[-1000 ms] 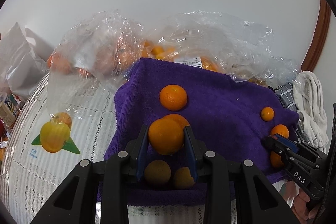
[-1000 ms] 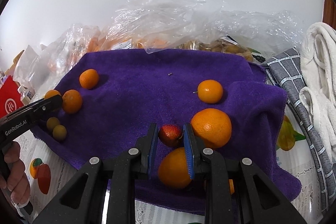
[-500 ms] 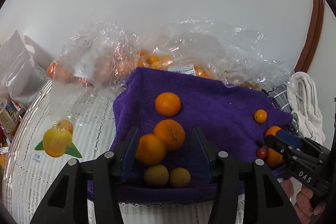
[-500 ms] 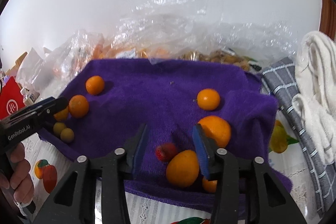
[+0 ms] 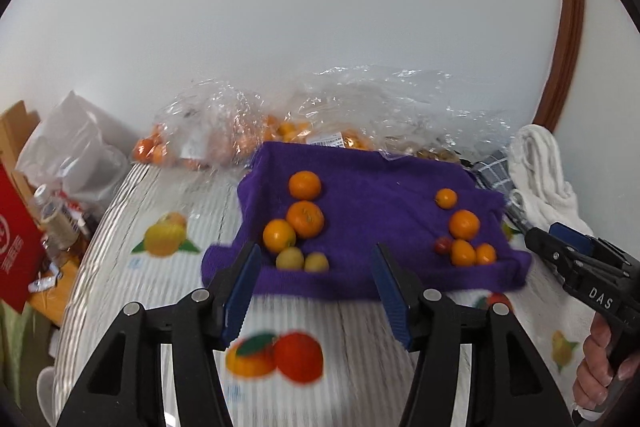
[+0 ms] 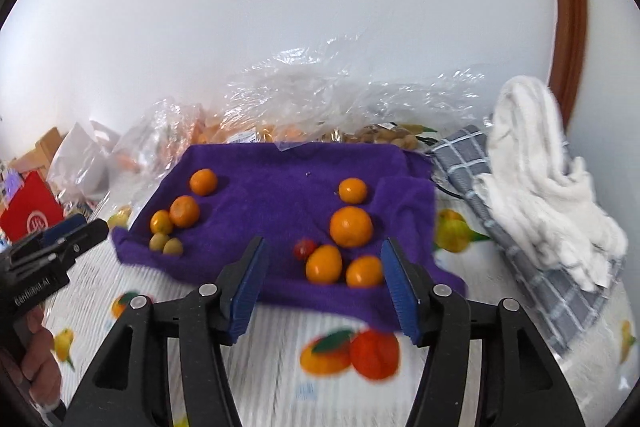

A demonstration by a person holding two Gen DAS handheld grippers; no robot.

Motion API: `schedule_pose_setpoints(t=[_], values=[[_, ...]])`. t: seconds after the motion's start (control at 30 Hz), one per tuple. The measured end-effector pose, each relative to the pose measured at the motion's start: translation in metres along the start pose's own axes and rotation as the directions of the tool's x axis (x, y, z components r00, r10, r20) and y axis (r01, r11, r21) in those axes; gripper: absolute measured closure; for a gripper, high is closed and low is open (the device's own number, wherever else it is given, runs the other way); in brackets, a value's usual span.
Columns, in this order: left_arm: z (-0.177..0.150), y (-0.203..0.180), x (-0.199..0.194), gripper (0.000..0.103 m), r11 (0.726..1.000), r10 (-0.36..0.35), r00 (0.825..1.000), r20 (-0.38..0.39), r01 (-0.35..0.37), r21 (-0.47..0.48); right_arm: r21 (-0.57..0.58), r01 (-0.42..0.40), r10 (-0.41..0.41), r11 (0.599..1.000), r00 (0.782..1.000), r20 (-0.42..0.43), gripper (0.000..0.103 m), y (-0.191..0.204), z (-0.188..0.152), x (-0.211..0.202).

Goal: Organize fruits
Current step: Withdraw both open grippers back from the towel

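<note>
A purple towel (image 5: 372,195) (image 6: 280,187) lies on the table with fruit in two groups. On its left side sit three oranges, one nearest me (image 5: 279,235) (image 6: 161,221), and two yellow-green fruits (image 5: 290,258) (image 6: 159,241). On its right side sit several oranges, one large (image 6: 351,226) (image 5: 464,224), and a small red fruit (image 6: 305,248) (image 5: 442,245). My left gripper (image 5: 316,283) is open and empty, held above the tablecloth in front of the towel. My right gripper (image 6: 322,275) is open and empty, in front of the right group.
Clear plastic bags of oranges (image 5: 224,139) (image 6: 288,107) lie behind the towel against the wall. A white towel (image 6: 540,163) on a grey checked cloth (image 6: 464,155) lies at the right. A red box (image 5: 16,239) and clutter stand at the left. The tablecloth (image 5: 280,347) has fruit prints.
Both grippers let go of their fruit, opened wide and pulled back and up from the towel. The orange and the red fruit now rest on the towel.
</note>
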State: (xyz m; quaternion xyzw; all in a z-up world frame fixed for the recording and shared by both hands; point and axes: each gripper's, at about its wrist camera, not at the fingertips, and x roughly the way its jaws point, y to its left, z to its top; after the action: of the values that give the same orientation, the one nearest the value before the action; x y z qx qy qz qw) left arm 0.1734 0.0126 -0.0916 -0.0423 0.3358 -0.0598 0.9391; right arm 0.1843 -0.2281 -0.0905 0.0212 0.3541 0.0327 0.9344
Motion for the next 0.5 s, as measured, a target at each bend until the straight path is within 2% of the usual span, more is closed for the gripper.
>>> schedule_pose_setpoints(t=[0.13,0.27,0.37,0.5], values=[[-0.008,-0.001,-0.036,0.046,1.0,0.025,0.999,0.021,-0.025,0.002,-0.026,0.03,-0.03,0.999,0.999,0.011,0.044,0.0,-0.013,-0.042],[-0.015,-0.01,-0.077,0.036,0.999,0.036,0.998,0.056,-0.036,0.003,0.004,0.018,-0.018,1.0,1.0,0.002,0.044,-0.006,-0.023,-0.08],[-0.018,-0.019,-0.102,0.034,0.999,0.033,0.997,0.074,-0.034,0.017,0.011,0.026,-0.026,1.0,1.0,0.013,0.044,-0.009,-0.032,-0.106],[-0.02,-0.032,-0.13,0.024,0.998,0.033,0.994,0.108,-0.038,0.041,0.021,0.059,-0.06,0.998,0.997,0.042,0.02,-0.016,-0.046,-0.133]])
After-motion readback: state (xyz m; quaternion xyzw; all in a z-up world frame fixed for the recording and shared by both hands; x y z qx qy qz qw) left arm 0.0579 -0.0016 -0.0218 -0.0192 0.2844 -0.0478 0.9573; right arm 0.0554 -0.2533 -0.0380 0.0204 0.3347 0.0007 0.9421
